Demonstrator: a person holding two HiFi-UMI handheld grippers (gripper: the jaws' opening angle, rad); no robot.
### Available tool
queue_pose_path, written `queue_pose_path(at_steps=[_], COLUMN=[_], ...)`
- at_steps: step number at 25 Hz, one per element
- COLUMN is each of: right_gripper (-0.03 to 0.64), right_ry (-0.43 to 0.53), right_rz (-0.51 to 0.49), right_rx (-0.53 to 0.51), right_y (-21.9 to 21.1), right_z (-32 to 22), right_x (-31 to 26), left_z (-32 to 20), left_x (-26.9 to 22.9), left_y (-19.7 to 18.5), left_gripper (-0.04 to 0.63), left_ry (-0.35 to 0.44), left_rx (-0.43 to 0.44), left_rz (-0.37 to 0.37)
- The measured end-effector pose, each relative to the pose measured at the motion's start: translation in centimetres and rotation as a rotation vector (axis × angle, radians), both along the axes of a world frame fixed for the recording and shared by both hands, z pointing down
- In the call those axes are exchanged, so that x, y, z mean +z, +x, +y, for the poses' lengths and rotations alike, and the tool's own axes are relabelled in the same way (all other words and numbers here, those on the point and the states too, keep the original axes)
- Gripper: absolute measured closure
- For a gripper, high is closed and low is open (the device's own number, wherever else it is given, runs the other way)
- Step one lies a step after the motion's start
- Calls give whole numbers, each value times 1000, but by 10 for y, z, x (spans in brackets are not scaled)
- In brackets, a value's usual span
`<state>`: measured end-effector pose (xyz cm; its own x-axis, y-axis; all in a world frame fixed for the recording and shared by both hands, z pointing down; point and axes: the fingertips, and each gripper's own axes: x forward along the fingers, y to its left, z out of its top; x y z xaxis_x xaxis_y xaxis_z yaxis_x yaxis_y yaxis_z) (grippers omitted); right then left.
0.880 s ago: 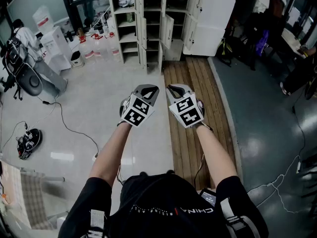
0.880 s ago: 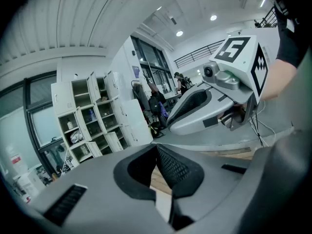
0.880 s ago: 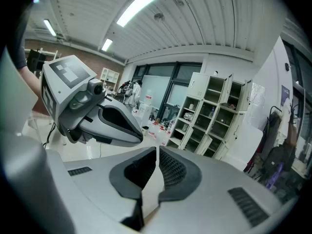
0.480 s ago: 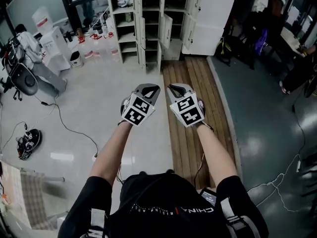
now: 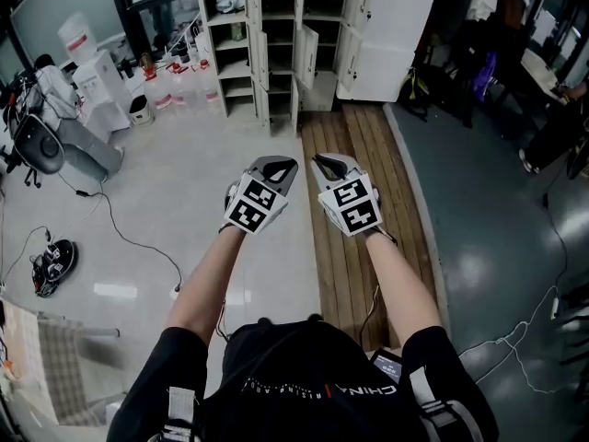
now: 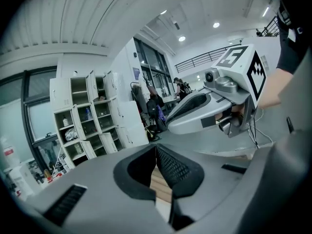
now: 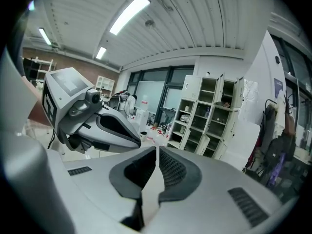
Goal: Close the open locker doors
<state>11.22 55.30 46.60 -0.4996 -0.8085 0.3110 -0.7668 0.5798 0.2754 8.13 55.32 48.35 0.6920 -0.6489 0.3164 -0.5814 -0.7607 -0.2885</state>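
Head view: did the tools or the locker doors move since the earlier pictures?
Nothing visibly changed. The left tool and right tool stay shut and empty, held side by side over the floor, well short of the locker doors, which still hang open.

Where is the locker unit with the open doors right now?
Head view, top centre: the locker unit stands at the far end of the wooden walkway, left of the white cabinet.

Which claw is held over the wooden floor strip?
The right claw: in the head view it lies over the wooden planks, while the left claw is over the pale glossy floor.
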Motion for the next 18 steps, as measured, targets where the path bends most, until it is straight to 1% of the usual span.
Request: queue_pose_path(at_steps=[6,11,15,18], right_gripper=[571,571,571,571], right_ry=[-5,-1,-14,-15], right_rz=[-3,-4,20,9], right_rx=[-41,-31,-17,-27], right_y=[2,11,24,35], right_z=[5,0,-7,-10], right_x=[3,2,9,11], left_z=[0,-3,-6,-9], left_x=[5,8,11,12], left_y=[4,13,25,37], left_gripper=[575,574,574,574], left_ry=[0,2,-1,4], left_rx=[-1,1,-2,-9], left_rz=[-5,-12,-15,-17])
